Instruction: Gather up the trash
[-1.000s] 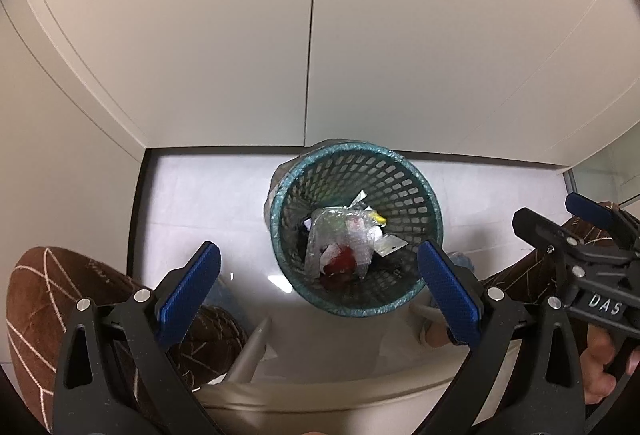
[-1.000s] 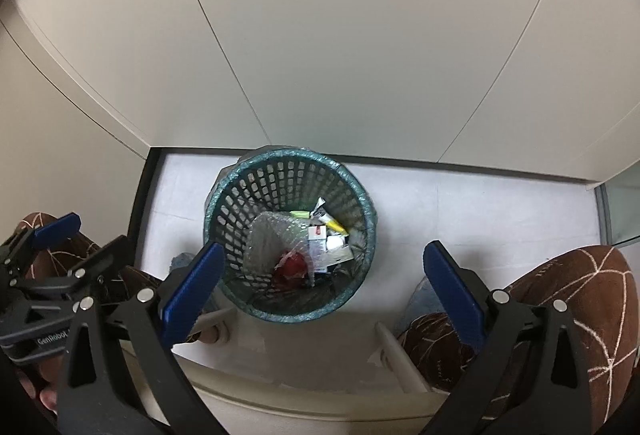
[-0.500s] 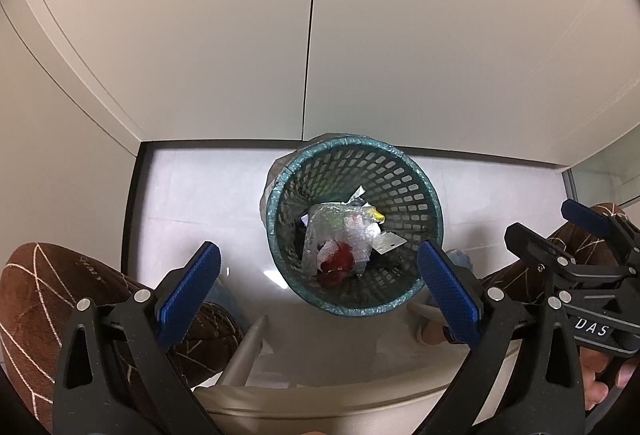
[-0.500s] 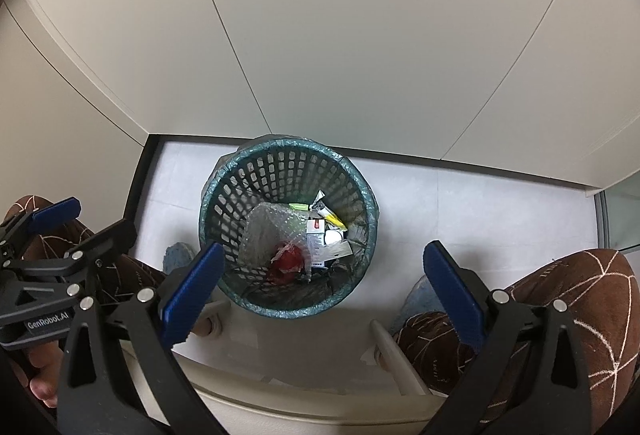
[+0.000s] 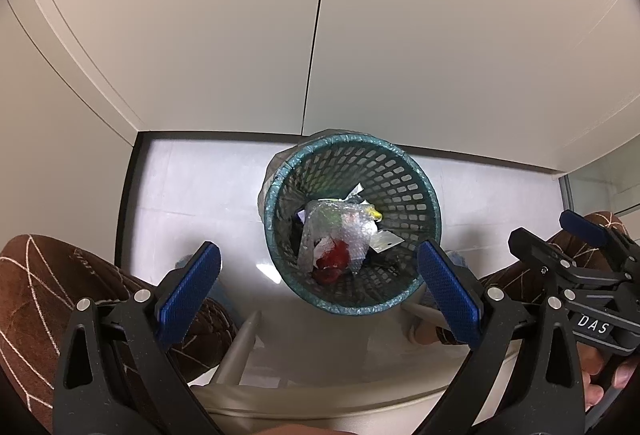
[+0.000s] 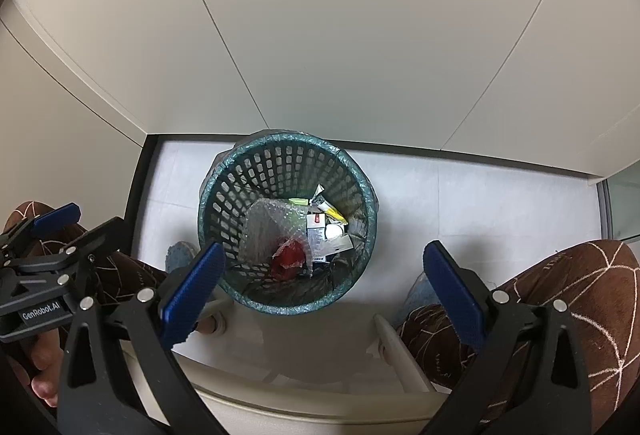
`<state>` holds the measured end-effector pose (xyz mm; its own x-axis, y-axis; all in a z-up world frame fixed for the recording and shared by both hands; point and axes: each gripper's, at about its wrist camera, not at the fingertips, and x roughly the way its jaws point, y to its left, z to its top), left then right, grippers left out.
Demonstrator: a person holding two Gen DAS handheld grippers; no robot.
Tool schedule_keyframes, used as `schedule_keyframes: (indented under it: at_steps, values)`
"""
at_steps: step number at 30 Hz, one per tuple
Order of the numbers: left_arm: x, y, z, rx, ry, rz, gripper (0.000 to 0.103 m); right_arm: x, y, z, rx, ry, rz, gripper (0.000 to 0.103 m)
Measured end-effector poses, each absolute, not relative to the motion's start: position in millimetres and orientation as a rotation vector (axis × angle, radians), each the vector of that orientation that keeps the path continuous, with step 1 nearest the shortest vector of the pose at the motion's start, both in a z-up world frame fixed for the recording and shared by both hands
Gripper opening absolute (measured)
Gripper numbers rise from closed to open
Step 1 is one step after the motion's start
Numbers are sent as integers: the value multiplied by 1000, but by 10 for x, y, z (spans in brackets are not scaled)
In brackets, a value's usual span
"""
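Trash of crinkled bubble wrap, red scrap and paper cartons lies inside a round teal lattice basket with a thin plastic liner, standing on the glossy white floor. Left claw and right claw both hang wide apart, empty, above it.

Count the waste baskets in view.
1. The teal mesh waste basket stands on the white floor against the wall, between the person's knees, with trash inside. Both grippers hang open above it. Others may lie out of frame.
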<state>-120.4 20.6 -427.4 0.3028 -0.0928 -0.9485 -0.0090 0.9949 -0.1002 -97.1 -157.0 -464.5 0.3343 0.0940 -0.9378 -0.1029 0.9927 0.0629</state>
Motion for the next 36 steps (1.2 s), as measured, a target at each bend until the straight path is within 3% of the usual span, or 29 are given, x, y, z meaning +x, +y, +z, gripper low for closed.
schedule_keyframes:
  at_steps: [36]
  values:
    - [-1194,148,-4355,-61,1293,-70,97,-944,-1600,-4663,4,1233,132,95]
